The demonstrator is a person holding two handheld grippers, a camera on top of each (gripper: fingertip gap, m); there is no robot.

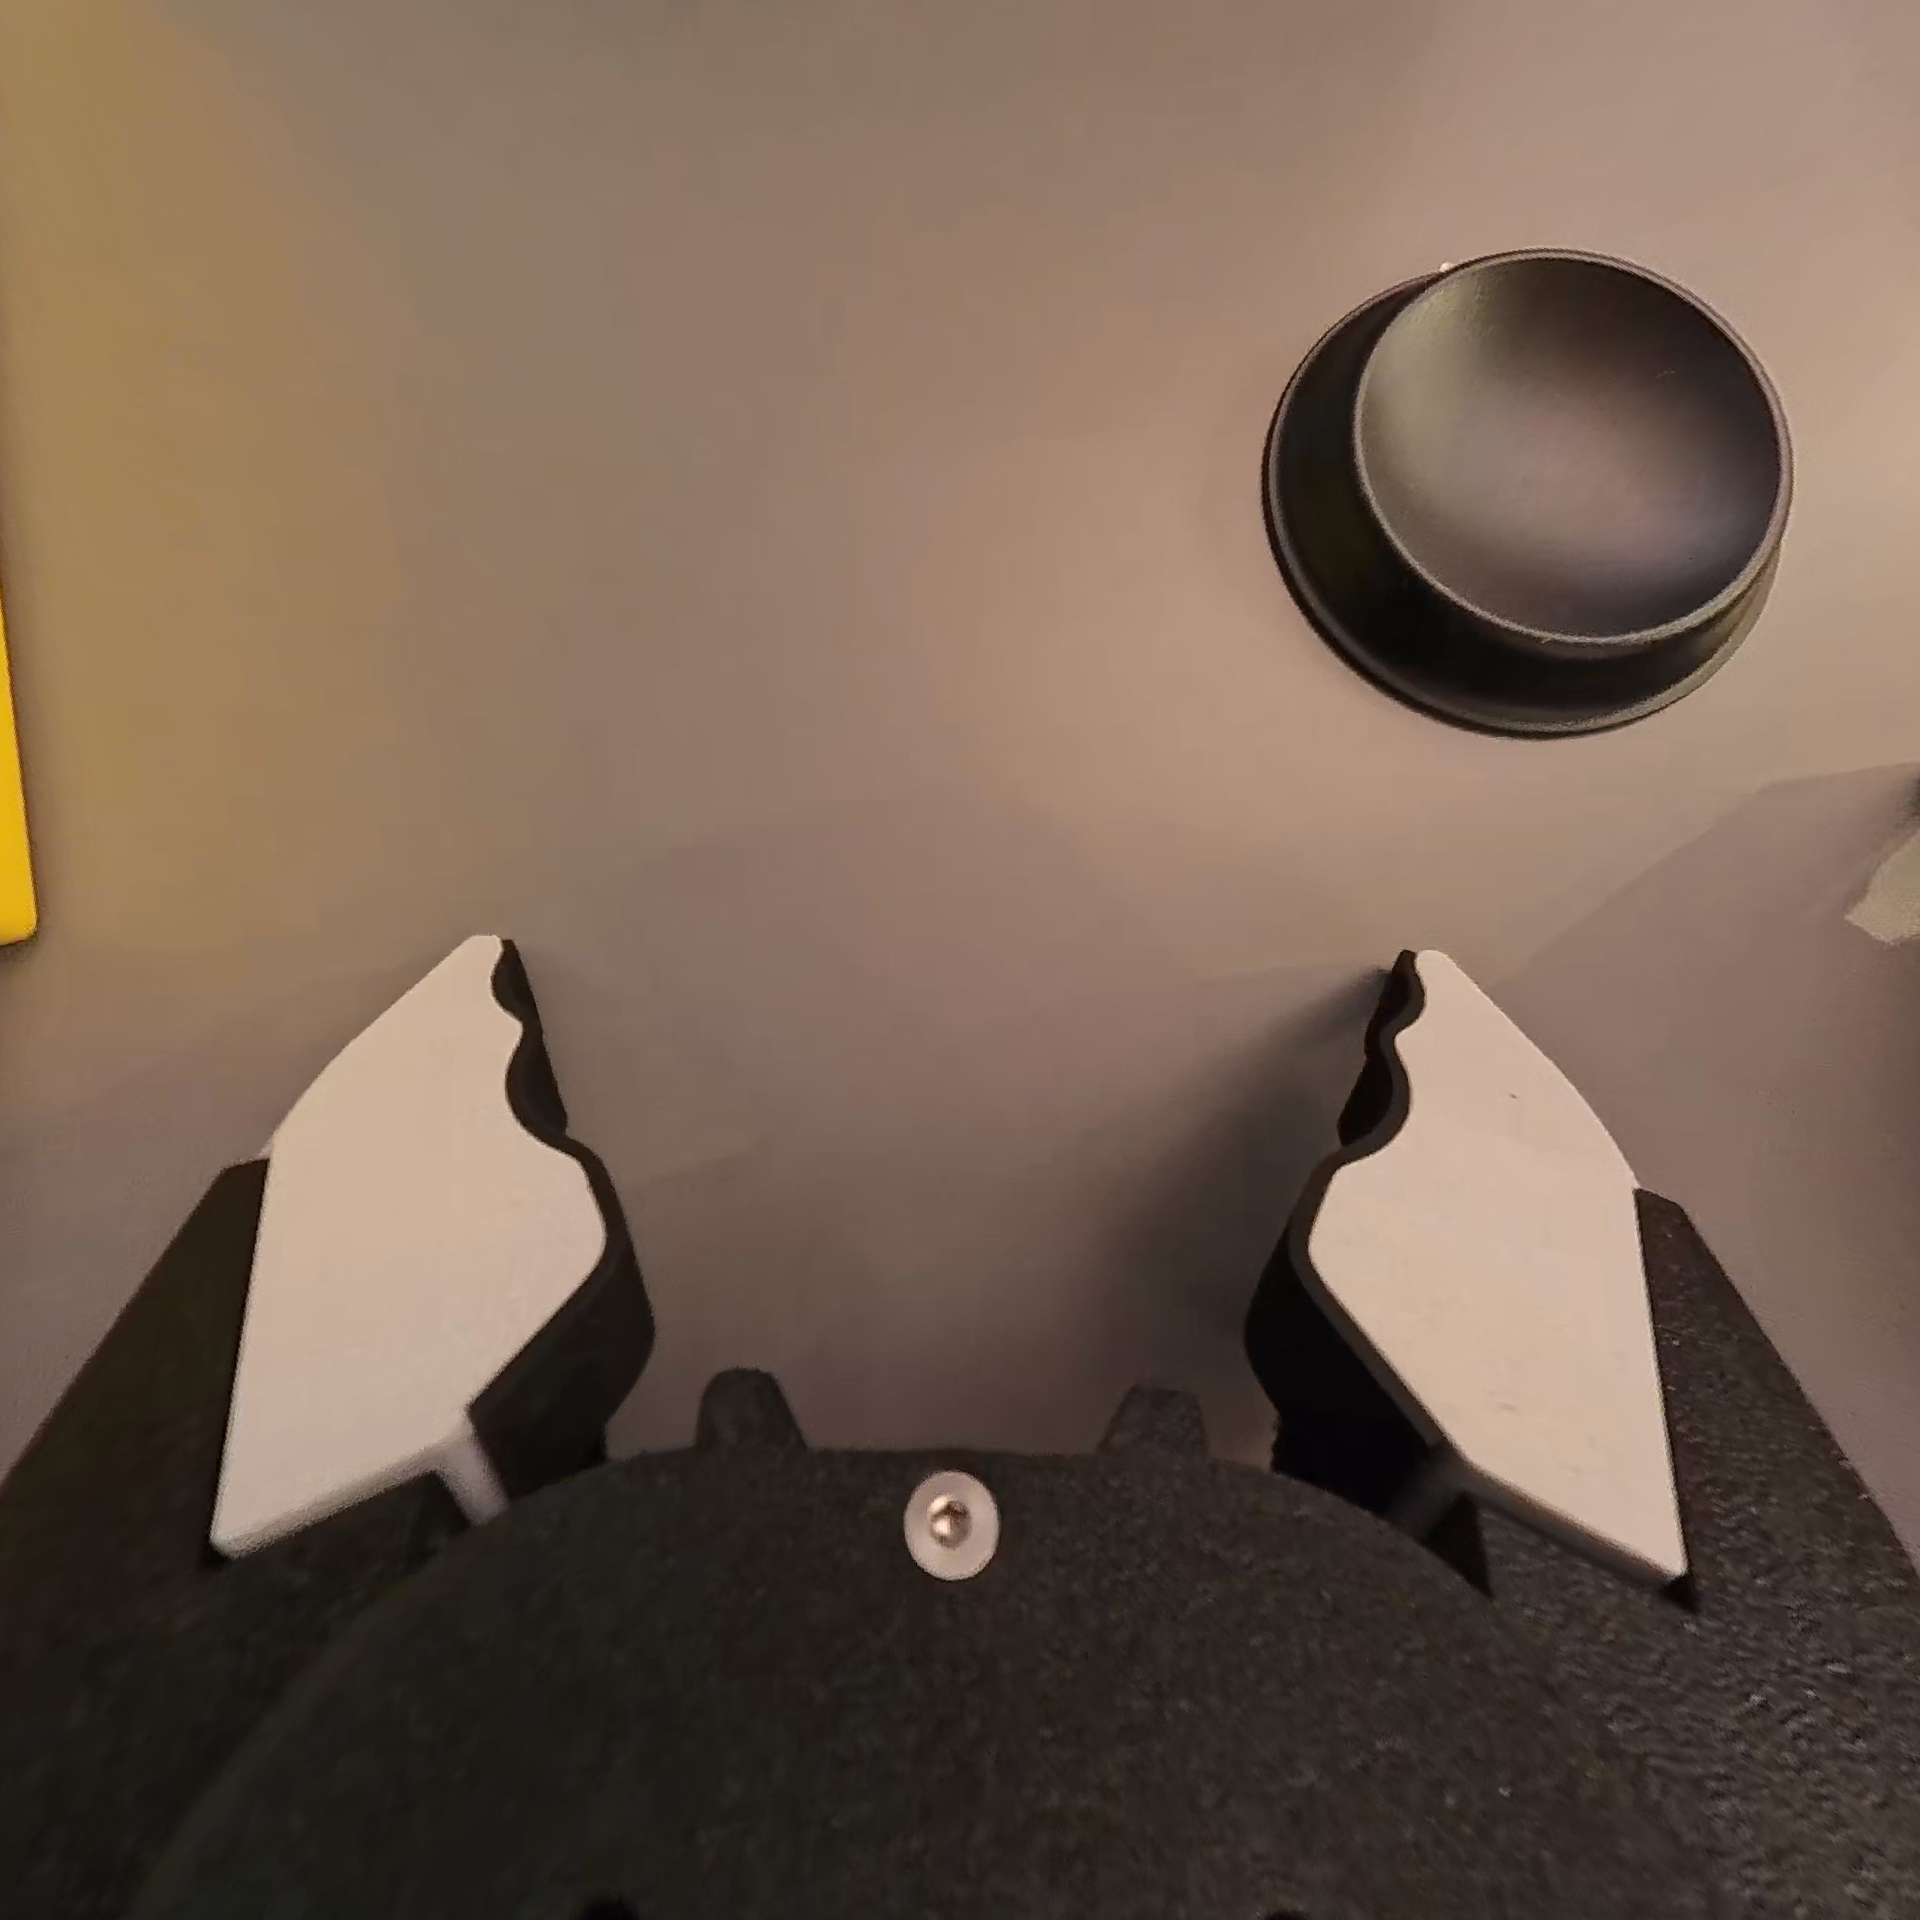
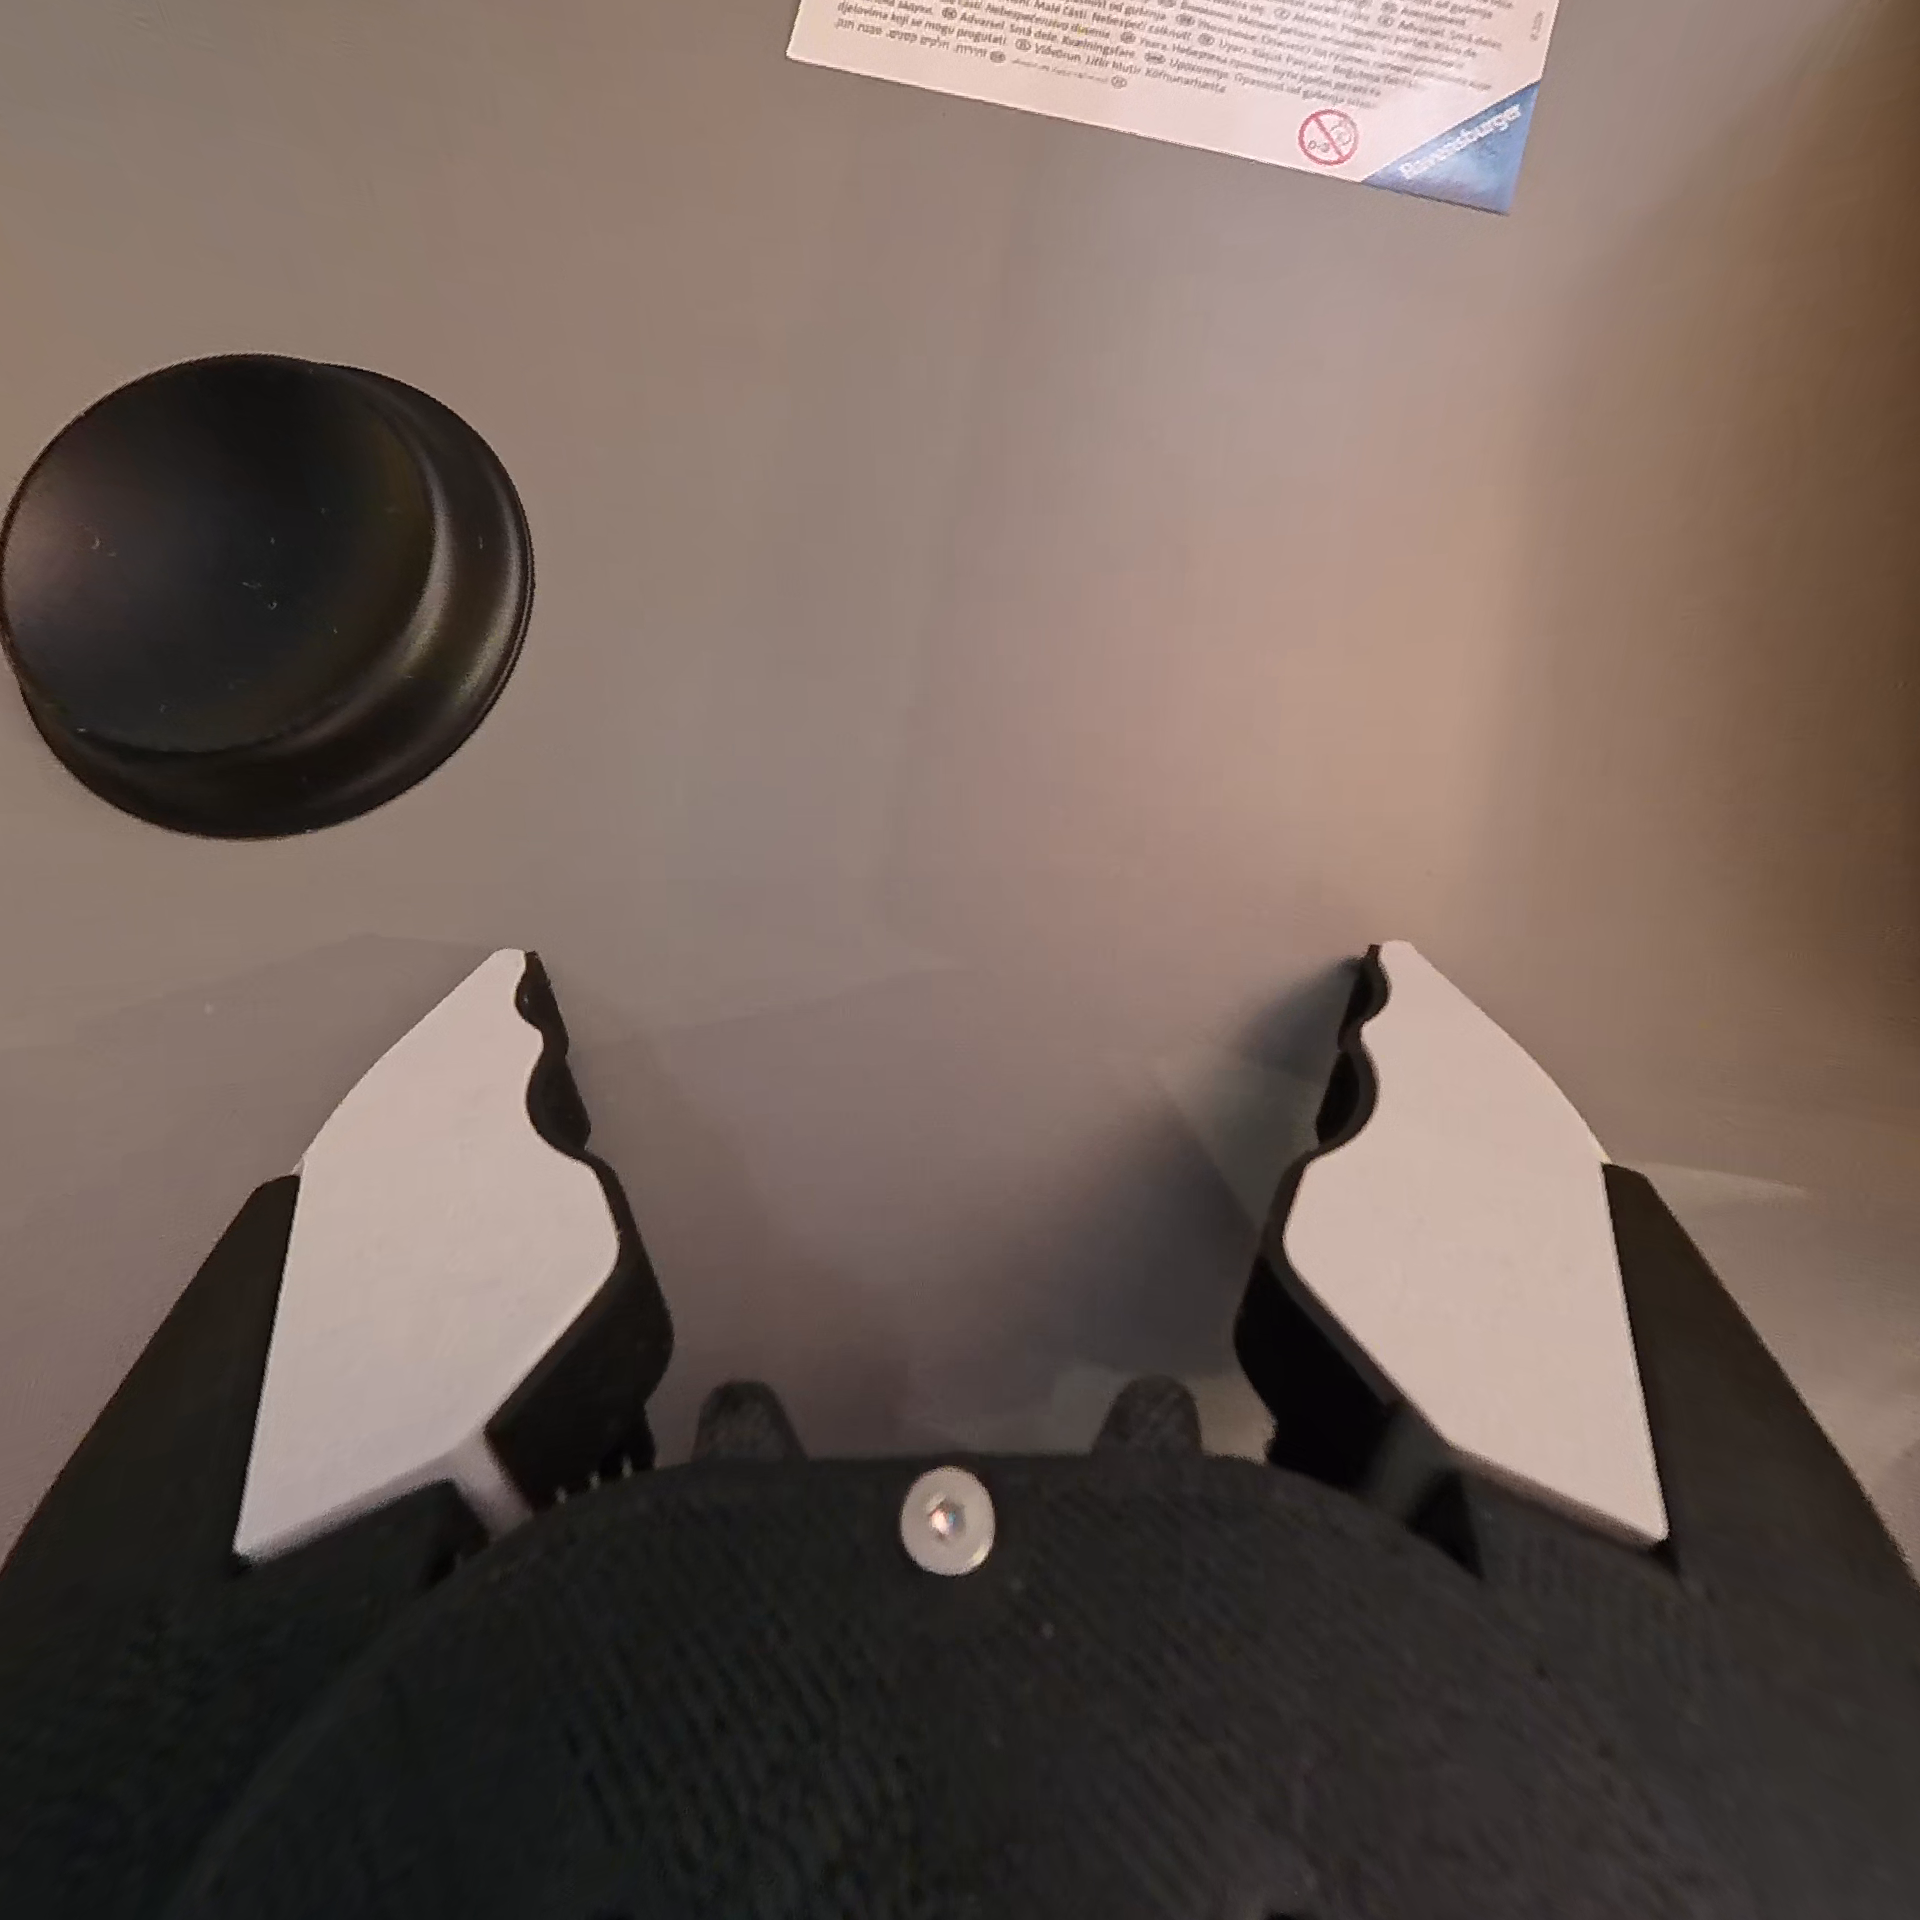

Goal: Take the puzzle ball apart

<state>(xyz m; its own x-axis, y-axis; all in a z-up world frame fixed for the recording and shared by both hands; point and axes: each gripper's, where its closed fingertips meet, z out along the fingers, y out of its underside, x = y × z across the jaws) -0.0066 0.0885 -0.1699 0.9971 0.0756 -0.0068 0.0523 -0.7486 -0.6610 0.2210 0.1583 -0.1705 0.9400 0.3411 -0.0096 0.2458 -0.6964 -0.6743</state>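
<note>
Both tongs, the left gripper (image 1: 954, 961) and the right gripper (image 2: 951, 961), are spread wide, holding nothing. No puzzle ball shows (only its black stand (image 1: 1527, 488) on the grey table (image 1: 831, 520)). Find the ball first, then squeeze gently.

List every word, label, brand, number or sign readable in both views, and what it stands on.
White paper leaflet on the grey table: rows of small print, wording not repeated here.
Its blue corner: a white brand mark, not repeated.
Beside it: a round red prohibition sign.
Black round plastic stand: no writing.
</note>
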